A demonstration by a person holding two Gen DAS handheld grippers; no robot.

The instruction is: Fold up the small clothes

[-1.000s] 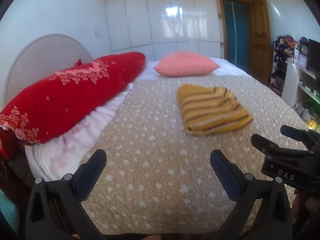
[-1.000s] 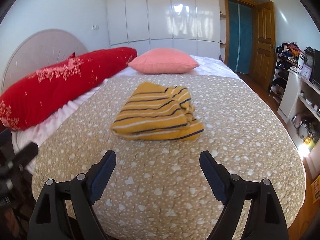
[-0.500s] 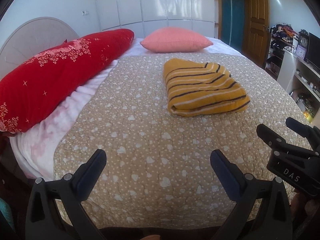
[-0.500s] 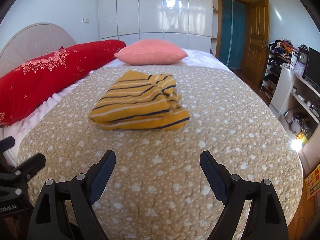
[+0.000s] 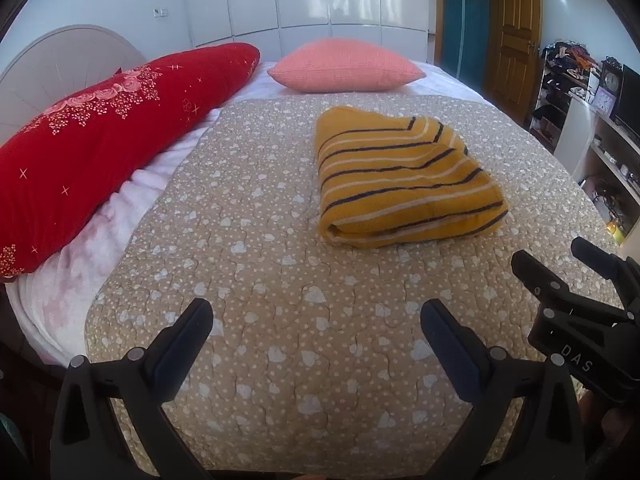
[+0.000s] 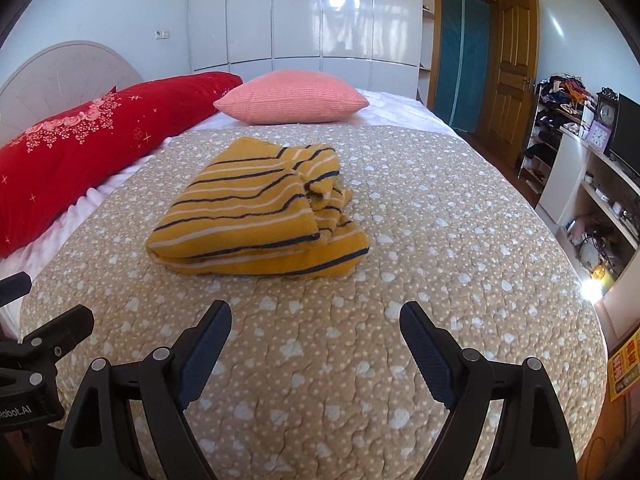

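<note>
A folded yellow garment with dark and white stripes (image 5: 404, 184) lies on the tan heart-print bedspread (image 5: 280, 280); it also shows in the right wrist view (image 6: 256, 216), with loose folds at its right end. My left gripper (image 5: 316, 320) is open and empty, held above the bedspread well short of the garment. My right gripper (image 6: 316, 324) is open and empty, also short of the garment. The right gripper shows at the right edge of the left wrist view (image 5: 576, 264).
A long red pillow (image 5: 100, 140) lies along the left side and a pink pillow (image 5: 344, 66) at the far end. A white headboard (image 5: 60, 56) is at the left. Shelves with clutter (image 6: 592, 176) and a wooden door (image 6: 512, 68) stand to the right of the bed.
Both cameras have risen and tilted, so the garment now sits lower and closer in view. Both grippers stay open. The garment has not moved on the bed.
</note>
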